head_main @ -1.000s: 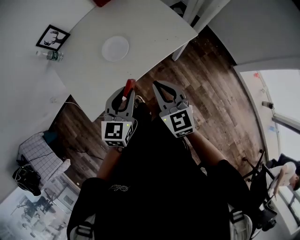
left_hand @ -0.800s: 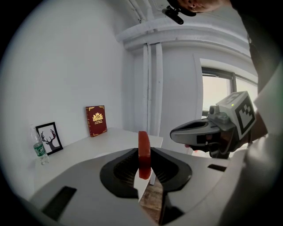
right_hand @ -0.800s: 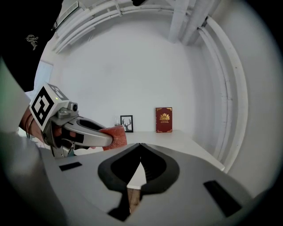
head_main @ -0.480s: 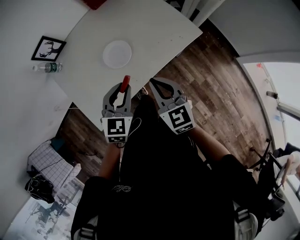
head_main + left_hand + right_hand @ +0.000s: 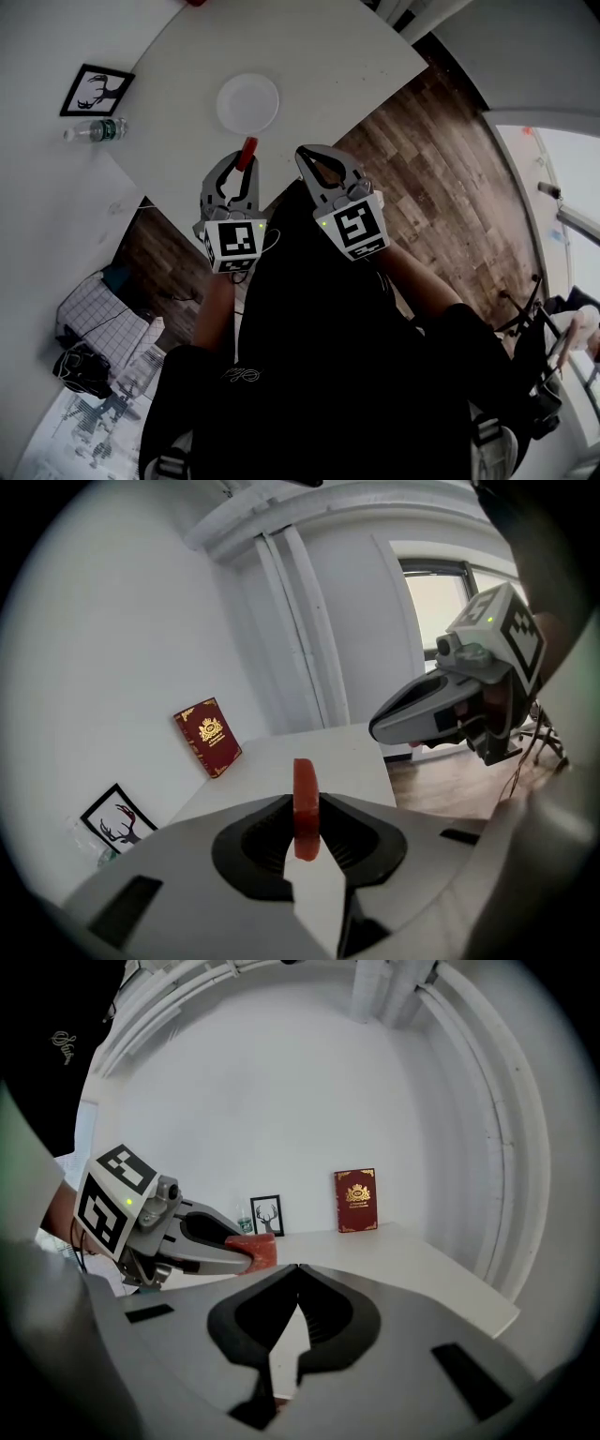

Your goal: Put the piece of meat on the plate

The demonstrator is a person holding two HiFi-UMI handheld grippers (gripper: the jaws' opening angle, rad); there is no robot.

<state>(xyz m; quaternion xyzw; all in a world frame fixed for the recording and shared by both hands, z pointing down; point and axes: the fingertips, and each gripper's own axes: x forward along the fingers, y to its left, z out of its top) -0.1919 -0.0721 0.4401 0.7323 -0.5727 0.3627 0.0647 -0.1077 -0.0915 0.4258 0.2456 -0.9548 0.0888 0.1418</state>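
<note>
Close in, left tool pinching the red piece of meat over the counter edge, right tool pressed together just beside, then white plate ahead, and far back a bottle, deer picture and red book.

Left tool: matt grey plastic shell, smooth; black ribbed pads inside.
Right tool: the same matt grey plastic; black ribbed lining.
Marker cubes: matt white faces with black printed squares.
Piece of meat: red, smooth, faint sheen; looks moulded.
Plate: white, smooth, matt; paper or plastic cannot be told.
Counter: white, smooth, matt top.
Floor: dark brown wood planks, visible grain, low sheen.
Book: dark red cover, gold print, slight gloss.
Bottle: clear plastic.
Picture frame: black, matt.
Clothing: black cloth, matt.
</note>
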